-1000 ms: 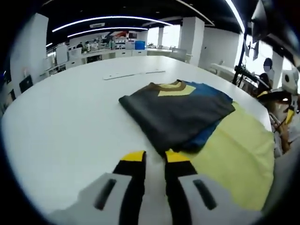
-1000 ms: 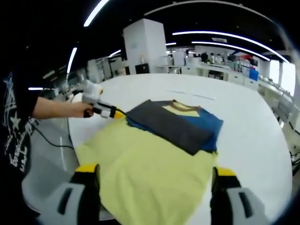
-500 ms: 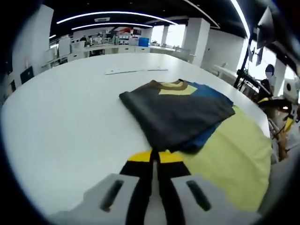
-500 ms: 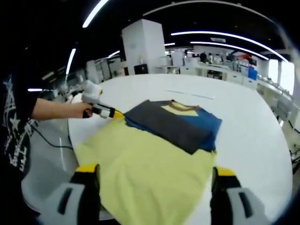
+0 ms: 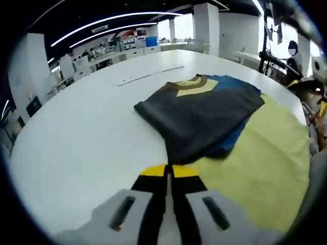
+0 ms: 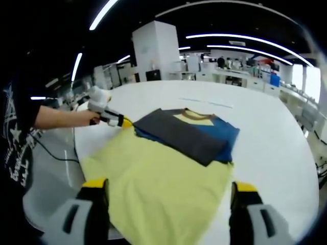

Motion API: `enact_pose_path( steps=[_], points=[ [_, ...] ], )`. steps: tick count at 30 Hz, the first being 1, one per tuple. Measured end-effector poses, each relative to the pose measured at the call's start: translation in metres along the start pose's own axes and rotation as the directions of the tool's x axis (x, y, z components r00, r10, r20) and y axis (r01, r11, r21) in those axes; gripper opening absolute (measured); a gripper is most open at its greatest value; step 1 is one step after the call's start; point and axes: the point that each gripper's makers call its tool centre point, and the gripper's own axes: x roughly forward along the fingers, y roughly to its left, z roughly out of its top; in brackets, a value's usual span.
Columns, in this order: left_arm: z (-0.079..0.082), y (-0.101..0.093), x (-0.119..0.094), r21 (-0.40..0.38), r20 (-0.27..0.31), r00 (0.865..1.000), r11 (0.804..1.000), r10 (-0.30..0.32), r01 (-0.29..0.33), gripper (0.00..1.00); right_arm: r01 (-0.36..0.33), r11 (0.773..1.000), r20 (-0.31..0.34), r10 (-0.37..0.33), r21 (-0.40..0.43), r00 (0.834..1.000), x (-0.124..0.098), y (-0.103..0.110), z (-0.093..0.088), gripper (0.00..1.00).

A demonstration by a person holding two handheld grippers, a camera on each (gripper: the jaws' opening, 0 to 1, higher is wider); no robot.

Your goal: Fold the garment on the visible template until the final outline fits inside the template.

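Left gripper (image 5: pixel 165 171): jaws pressed together at the near edge of the work, at the garment's near corner; whether cloth is pinched between them cannot be told. It also appears in the right gripper view (image 6: pixel 124 123), held in a person's hand (image 6: pixel 95 118) at the garment's left corner. Right gripper (image 6: pixel 171 191): jaws wide apart, holding nothing, hovering over the near end of the template.

White table (image 5: pixel 76 132): carries everything.

Yellow template (image 6: pixel 158 184): flat sheet, its long axis running away from the right gripper toward the garment.

Folded garment (image 6: pixel 186 133): dark grey over blue, yellow collar panel at the far end. It lies on the template's far end and appears to overhang that edge onto the table (image 6: pixel 265 132).

Judgement: the left gripper is much the nearer. The garment lies directly ahead of it (image 5: pixel 202 115), long axis running away and to the right; any drawing-in onto the template starts there.
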Motion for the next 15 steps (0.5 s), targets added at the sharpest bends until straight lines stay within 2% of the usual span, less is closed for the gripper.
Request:
enact_pose_path(
  steps=[8, 15],
  points=[
    [-0.001, 0.021, 0.002, 0.011, -0.003, 0.999, 0.999, 0.033, -0.032, 0.0, -0.015, 1.0, -0.003, 0.015, -0.004, 1.0, 0.002, 0.004, -0.001, 1.0],
    [0.0, 0.021, 0.001, 0.013, -0.01, 0.999, 0.999, 0.033, -0.033, 0.0, -0.033, 0.999, -0.006, 0.033, -0.009, 0.999, 0.004, 0.006, -0.002, 1.0]
  ],
)
